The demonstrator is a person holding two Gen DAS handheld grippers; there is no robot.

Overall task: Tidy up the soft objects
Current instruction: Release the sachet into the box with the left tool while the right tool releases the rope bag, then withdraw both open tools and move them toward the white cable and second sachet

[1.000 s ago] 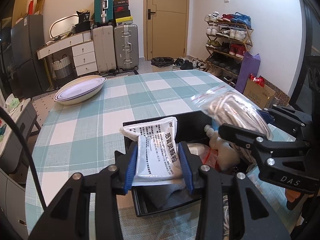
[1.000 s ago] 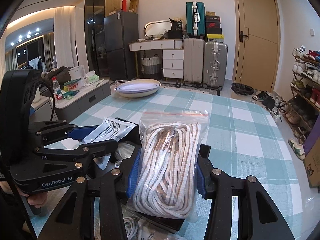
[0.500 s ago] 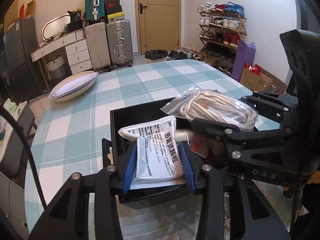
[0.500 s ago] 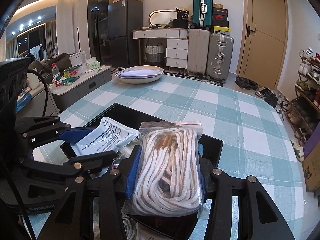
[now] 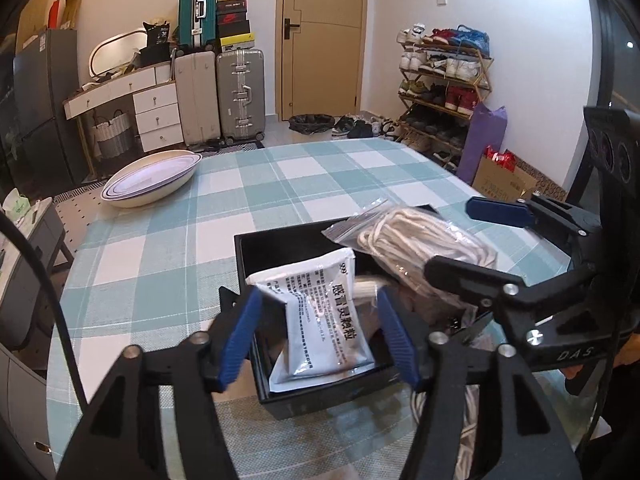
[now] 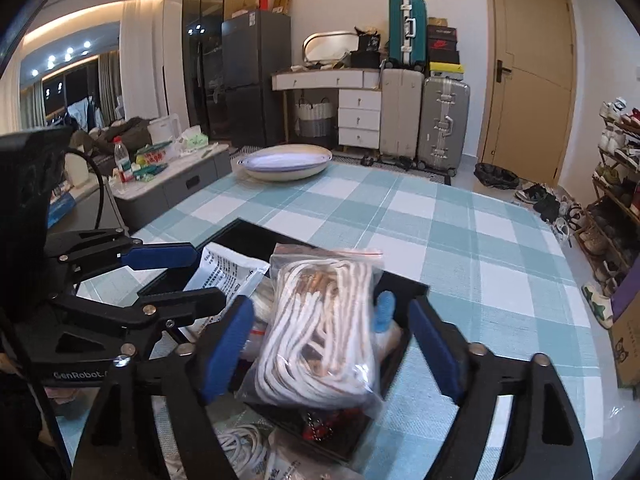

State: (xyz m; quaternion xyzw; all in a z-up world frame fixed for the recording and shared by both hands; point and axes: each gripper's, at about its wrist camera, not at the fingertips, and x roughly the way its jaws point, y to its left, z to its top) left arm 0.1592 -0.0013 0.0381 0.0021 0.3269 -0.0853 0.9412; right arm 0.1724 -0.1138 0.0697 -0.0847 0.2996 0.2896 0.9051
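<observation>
A shallow black rectangular plastic bin [image 5: 276, 390] on the teal-checked tablecloth [image 5: 168, 264] holds a white printed foil sachet [image 5: 320, 312] and a clear zip bag of white rope [image 6: 324, 332]. The left gripper [image 5: 318, 336] and right gripper [image 6: 330, 352] stand spread wide around them, holding nothing.

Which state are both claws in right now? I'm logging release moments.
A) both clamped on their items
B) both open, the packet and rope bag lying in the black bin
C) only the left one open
B: the left claw and right claw stand spread, pads clear of the white packet and rope bag, which lie in the black bin.
</observation>
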